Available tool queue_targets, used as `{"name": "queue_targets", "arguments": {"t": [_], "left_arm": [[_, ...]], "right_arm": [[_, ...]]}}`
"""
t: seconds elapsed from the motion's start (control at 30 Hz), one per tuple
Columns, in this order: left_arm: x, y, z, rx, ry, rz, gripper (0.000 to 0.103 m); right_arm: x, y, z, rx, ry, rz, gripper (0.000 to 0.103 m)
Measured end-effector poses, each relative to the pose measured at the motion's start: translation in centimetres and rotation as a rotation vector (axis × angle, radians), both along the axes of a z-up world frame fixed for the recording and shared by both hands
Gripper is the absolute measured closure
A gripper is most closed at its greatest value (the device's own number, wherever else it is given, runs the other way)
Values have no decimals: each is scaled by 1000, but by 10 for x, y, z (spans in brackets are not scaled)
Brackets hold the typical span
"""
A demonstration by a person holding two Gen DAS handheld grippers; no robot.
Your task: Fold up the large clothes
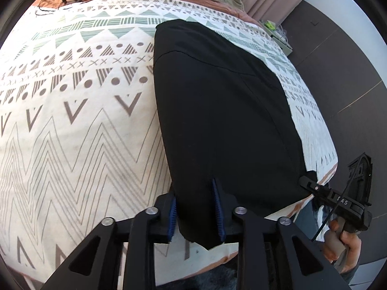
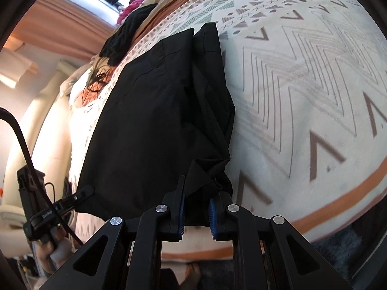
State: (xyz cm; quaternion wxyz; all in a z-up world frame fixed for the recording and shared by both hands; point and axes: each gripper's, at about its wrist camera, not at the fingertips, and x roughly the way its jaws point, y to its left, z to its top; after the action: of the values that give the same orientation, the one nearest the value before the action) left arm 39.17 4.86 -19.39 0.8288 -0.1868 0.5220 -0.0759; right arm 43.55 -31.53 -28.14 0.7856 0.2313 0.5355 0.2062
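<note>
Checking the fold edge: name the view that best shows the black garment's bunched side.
Right wrist view: the black garment shows its bunched folds running to the right gripper. Left wrist view shows only a smooth, flat face.

The left gripper, a black two-finger tool with blue ribbed pads, pinched the near corner of the black fabric garment, tilted downward. The right gripper, of the same make, clamped the garment's other near corner. A bare hand gripped the right tool's handle; another hand gripped the left's.
</note>
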Motion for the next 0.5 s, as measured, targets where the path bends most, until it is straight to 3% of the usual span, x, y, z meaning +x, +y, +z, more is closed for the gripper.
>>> {"name": "queue_targets", "arguments": {"t": [0.13, 0.33, 0.4, 0.5], "left_arm": [[8, 1, -2, -5, 15, 24, 71], [12, 10, -6, -14, 11, 43, 69], [13, 9, -6, -19, 13, 44, 69], [14, 4, -3, -20, 6, 28, 69]], "right_arm": [[-1, -3, 7, -43, -5, -14, 72], [-2, -18, 22, -28, -52, -35, 72], [-4, -19, 21, -14, -56, -22, 88], [-7, -16, 24, -55, -91, -15, 95]]}}
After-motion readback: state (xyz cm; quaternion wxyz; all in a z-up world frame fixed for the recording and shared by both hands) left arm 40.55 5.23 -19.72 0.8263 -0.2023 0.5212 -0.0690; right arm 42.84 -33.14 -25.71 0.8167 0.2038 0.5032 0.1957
